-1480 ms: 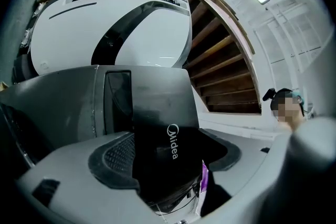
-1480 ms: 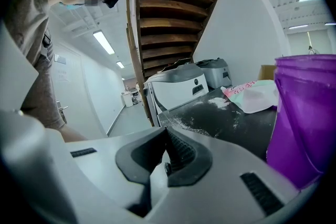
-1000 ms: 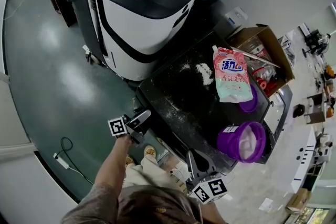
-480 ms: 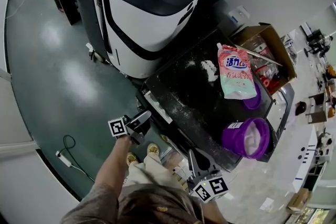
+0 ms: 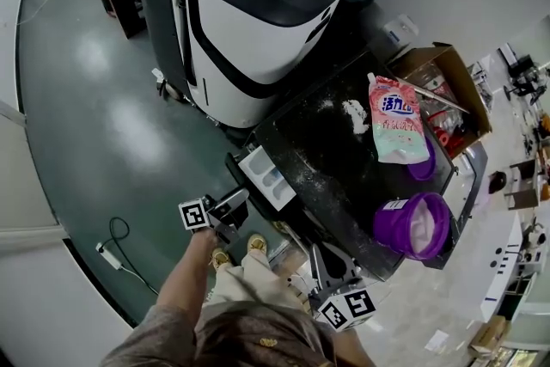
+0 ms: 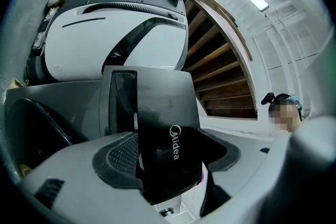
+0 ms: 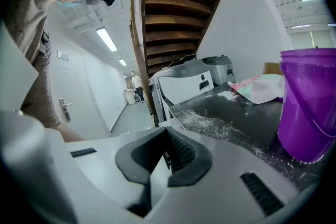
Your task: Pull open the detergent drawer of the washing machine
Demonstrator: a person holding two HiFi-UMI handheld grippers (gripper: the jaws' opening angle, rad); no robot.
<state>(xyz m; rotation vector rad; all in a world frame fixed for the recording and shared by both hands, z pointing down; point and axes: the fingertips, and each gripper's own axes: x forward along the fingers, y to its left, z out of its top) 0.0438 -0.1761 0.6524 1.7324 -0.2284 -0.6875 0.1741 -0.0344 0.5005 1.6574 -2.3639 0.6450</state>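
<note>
Your left claw [image 6: 170, 165] grips the glossy black detergent drawer front [image 6: 157, 107], white tray [image 5: 268, 176] extended; your right claw [image 7: 167, 157] is closed, empty.

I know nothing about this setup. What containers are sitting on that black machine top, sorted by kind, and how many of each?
Purple tubs: 2 (one with white powder inside, one partly under the pouch)
Detergent pouch: 1
Total: 3
</note>
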